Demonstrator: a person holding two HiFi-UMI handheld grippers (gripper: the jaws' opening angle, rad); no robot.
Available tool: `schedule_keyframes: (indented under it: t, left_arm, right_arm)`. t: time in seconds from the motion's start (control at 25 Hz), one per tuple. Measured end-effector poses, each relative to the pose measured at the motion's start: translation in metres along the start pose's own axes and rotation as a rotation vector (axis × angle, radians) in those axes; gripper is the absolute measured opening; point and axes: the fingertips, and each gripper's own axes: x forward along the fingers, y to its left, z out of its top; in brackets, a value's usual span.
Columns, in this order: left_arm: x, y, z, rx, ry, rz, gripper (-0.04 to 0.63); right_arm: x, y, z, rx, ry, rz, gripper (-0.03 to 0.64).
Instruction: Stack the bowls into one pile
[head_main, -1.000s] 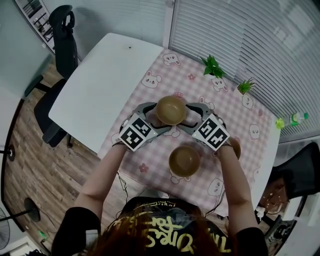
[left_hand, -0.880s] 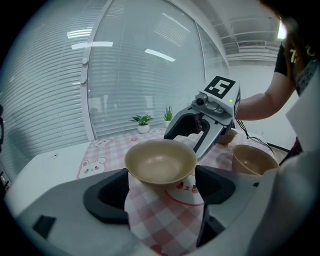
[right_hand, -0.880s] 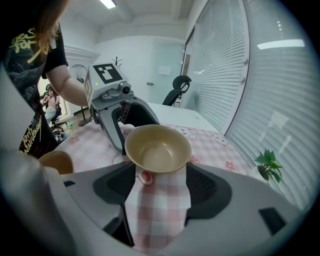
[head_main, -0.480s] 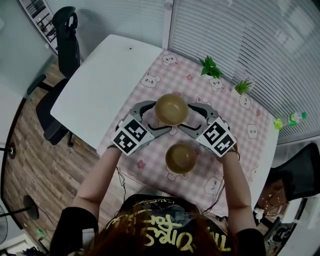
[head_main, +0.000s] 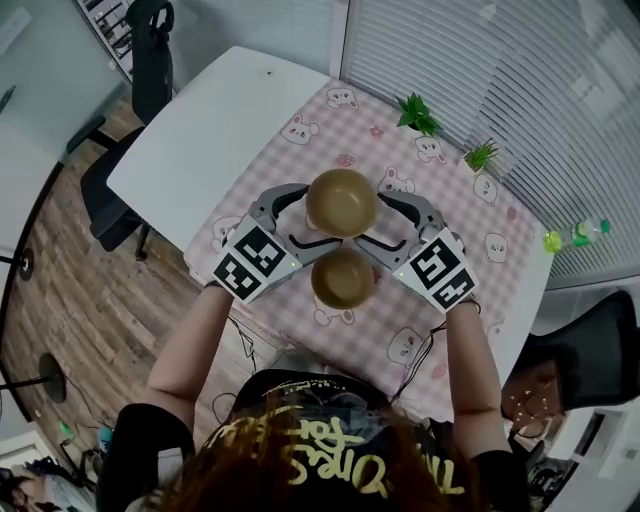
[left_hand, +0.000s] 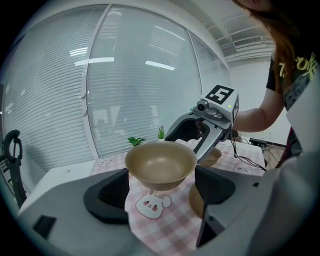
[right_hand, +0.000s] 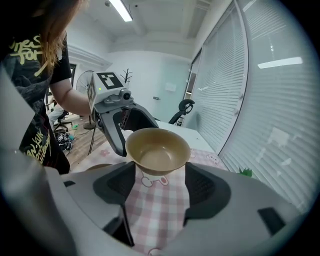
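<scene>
Hiding partly behind left gripper (left_hand: 161, 186) and held bowl (left_hand: 160, 162), the lower bowl (left_hand: 195, 201)

The gap between the lifted bowl (head_main: 341, 202) and the bowl on the cloth (head_main: 343, 280) closes: a second ago the two sit well apart in the head view, and now the lifted one's near rim meets the lower one's far rim. The left gripper (head_main: 305, 218) and right gripper (head_main: 383, 222), carrying it between them, draw back toward the person — their marker cubes now flank the lower bowl, set wider apart.
</scene>
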Motion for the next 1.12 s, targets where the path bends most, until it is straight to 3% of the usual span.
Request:
schedule_keyframes:
  t: [0.48, 1.12]
  left_arm:
    - [-0.020, -0.056, 0.016, -0.025, -0.031, 0.090, 0.413]
    - [-0.036, -0.112, -0.009, -0.090, -0.004, 0.158, 0.413]
  right_arm:
    - [-0.048, 0.032, 0.003, -0.106, -0.028, 0.062, 0.307]
    - [-0.068, 0.084, -0.016, -0.157, -0.019, 0.150, 0.307]
